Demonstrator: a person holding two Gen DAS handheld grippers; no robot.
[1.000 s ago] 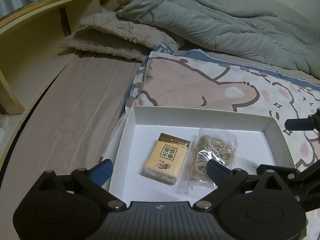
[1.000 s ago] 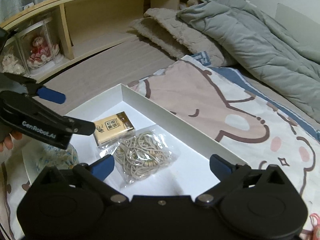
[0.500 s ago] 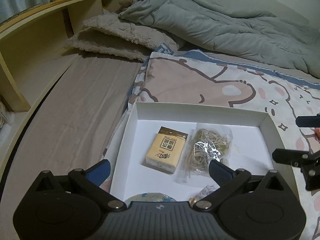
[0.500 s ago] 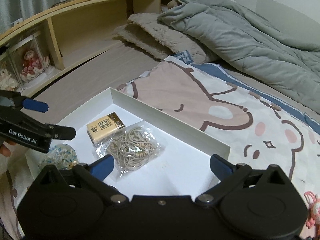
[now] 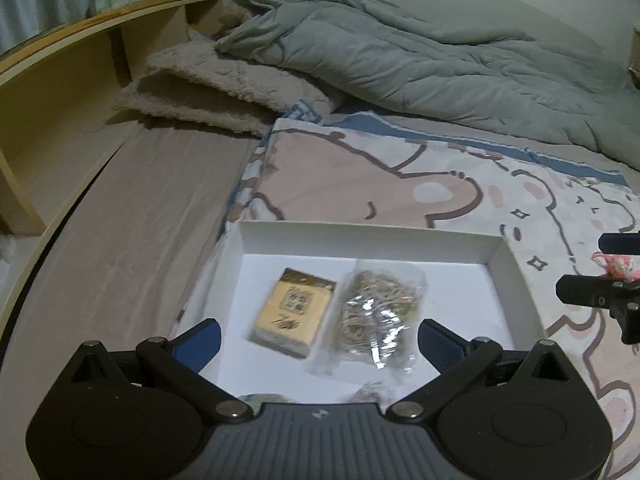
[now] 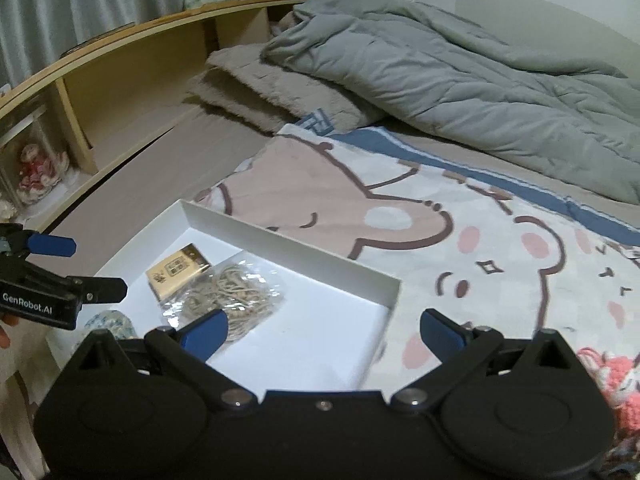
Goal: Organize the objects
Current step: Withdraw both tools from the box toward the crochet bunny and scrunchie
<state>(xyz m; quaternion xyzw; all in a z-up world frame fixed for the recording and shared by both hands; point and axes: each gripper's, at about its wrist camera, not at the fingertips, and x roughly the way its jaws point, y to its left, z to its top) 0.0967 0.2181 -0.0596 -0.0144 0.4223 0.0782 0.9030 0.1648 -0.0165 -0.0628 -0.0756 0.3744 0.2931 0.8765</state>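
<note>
Bedding with a cartoon-bear blanket [image 6: 392,220] forms the work surface. White box [image 5: 360,234] is placed on it; yellow packet [image 5: 292,312] and bagged rubber bands [image 5: 376,308] are lain side by side inside. Left gripper [image 5: 318,338] and right gripper [image 6: 322,330] are both held apart, empty. Pink knitted item [image 6: 608,376], seen beside the box mainly in the right view, could be snagged or dropped on soft fabric. Patterned round item [image 6: 108,322] is shown more fully there.

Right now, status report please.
Both hand-held grippers open, empty. Yellow pack and bag of rubber bands in white tray. Pink knitted toy outside.
</note>
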